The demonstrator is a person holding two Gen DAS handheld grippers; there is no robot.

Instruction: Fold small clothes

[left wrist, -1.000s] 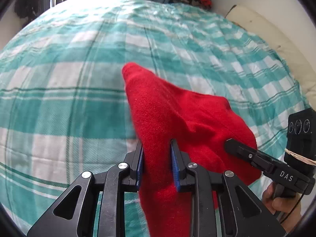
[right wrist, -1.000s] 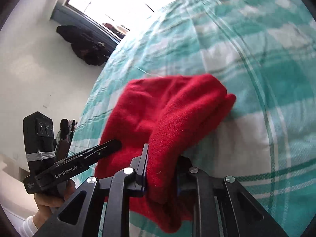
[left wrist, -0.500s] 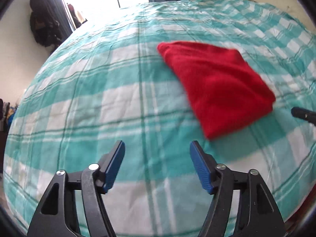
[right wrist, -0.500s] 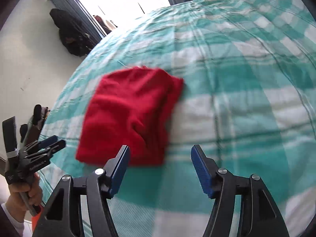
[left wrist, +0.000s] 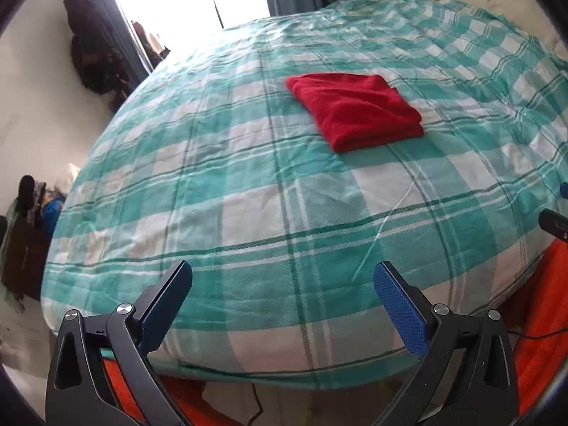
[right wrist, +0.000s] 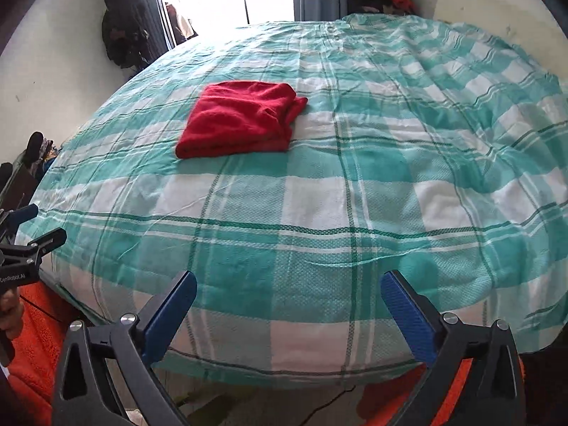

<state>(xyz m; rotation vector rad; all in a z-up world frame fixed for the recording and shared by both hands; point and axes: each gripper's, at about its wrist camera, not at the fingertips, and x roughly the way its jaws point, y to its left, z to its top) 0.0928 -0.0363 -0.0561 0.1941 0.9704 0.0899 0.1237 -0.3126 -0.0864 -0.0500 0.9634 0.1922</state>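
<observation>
A wide bed under a teal-and-white checked cotton cover [left wrist: 248, 213] fills both views. On its far middle lies the small red fleece garment [left wrist: 355, 110], folded into a flat, layered rectangle, well apart from both tools. A second ago both grippers pinched it; now the left gripper [left wrist: 282, 298] and right gripper [right wrist: 287, 305] have just been opening, jaws spread wide with nothing between them, drawn back past the bed's near edge. This fold looks finished.
</observation>
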